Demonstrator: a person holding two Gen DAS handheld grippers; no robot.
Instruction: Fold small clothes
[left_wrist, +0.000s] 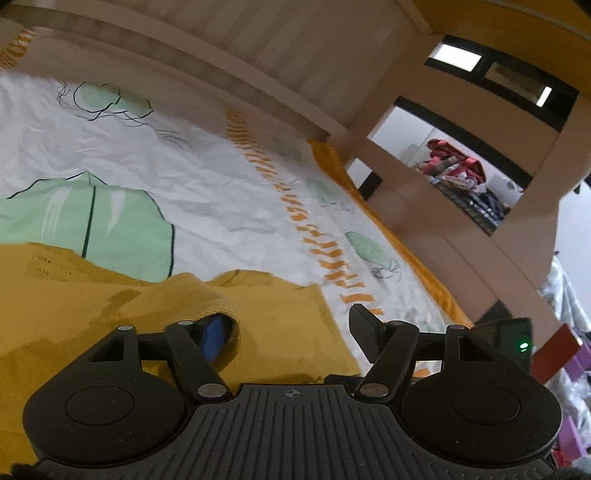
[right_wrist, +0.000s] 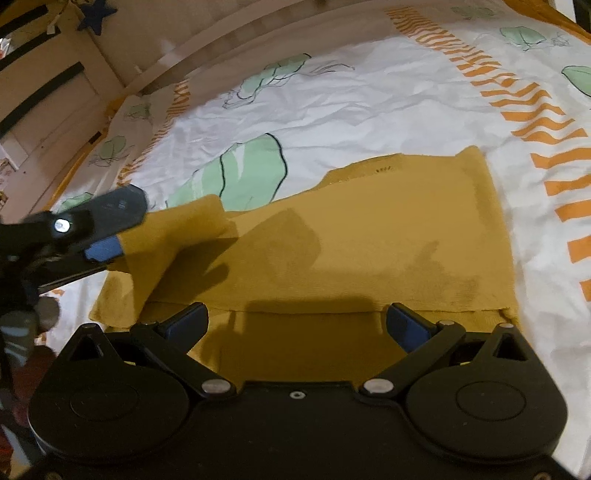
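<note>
We see a bed sheet (right_wrist: 369, 96), white and creased, printed with pale green leaf shapes outlined in black and a band of orange dashes; it is our landmark. On it lies the garment (right_wrist: 369, 236), a mustard-yellow knit, soft and matte, spread mostly flat across the sheet's middle, its near edge doubled along a straight fold line. A sleeve (right_wrist: 184, 225) lifts off the sheet at the garment's left side, its ribbed cuff draped over one blue pad of the left gripper (right_wrist: 110, 229).

The left gripper's jaws stand apart; only one finger (left_wrist: 214, 339) sits inside the cuff, the other is clear over the sheet, so nothing is pinched. The right gripper (right_wrist: 295, 325), black with blue pads, hovers over the garment's near edge with jaws wide and nothing between them.

A small dark mark near the garment's far edge may be stitching or a label; we cannot read it. The sheet's far corners are cut off, and the clutter beyond the wooden frame (left_wrist: 424, 206) is too blurred to name.
</note>
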